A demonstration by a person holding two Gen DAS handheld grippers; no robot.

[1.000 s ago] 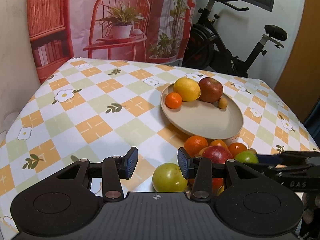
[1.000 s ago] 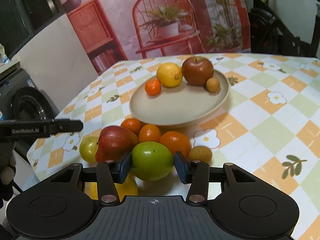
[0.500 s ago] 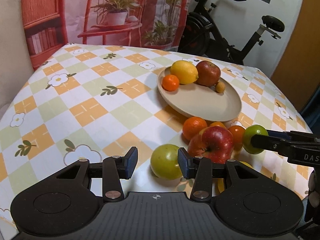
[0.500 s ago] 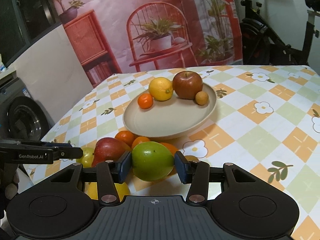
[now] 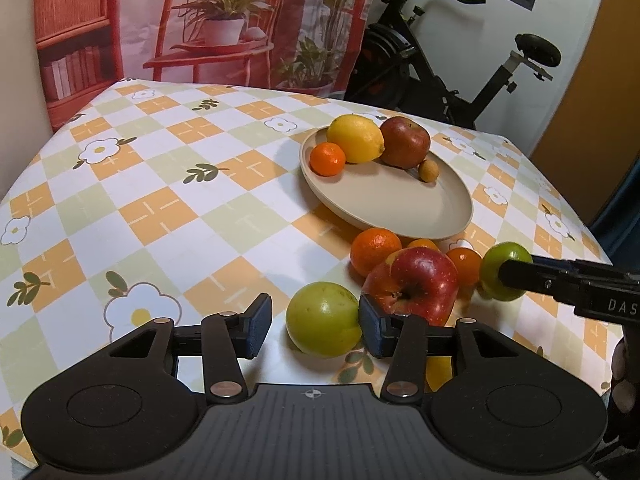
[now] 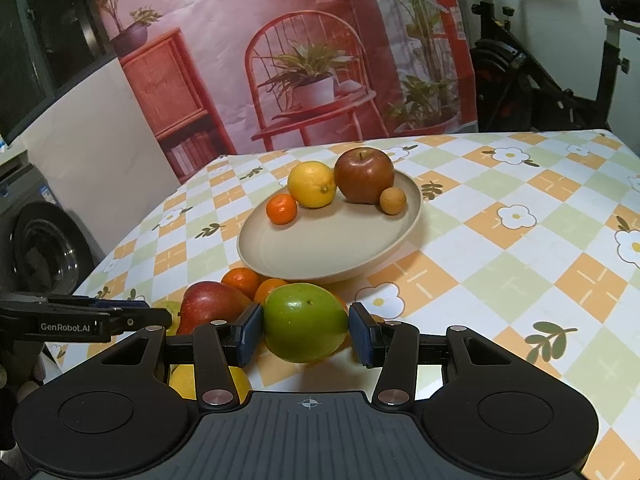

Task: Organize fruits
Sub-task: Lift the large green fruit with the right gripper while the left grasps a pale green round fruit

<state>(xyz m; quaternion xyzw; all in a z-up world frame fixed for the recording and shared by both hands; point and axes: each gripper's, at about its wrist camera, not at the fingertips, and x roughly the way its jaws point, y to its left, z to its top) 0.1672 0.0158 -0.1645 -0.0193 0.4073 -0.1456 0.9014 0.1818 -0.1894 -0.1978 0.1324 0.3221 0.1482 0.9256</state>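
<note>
A beige plate (image 5: 400,204) holds a lemon (image 5: 355,139), a dark red apple (image 5: 405,142), a mandarin (image 5: 327,159) and a small brown fruit (image 5: 428,170). In front of it lie oranges (image 5: 375,250), a red apple (image 5: 416,282) and a yellow-green fruit (image 5: 323,319). My left gripper (image 5: 314,325) is open, with the yellow-green fruit between its fingers against the right pad. My right gripper (image 6: 306,332) is shut on a green apple (image 6: 305,322), held above the table; it also shows in the left wrist view (image 5: 505,270).
The plate (image 6: 332,240) sits mid-table on a checkered flower tablecloth (image 5: 160,184). A yellow fruit (image 6: 236,382) lies under my right gripper. An exercise bike (image 5: 460,68) stands behind the table. The table's left edge drops off near a washing machine (image 6: 40,248).
My right gripper has lifted the green apple off the pile. My left gripper has shifted so the yellow-green fruit now lies between its fingers.
</note>
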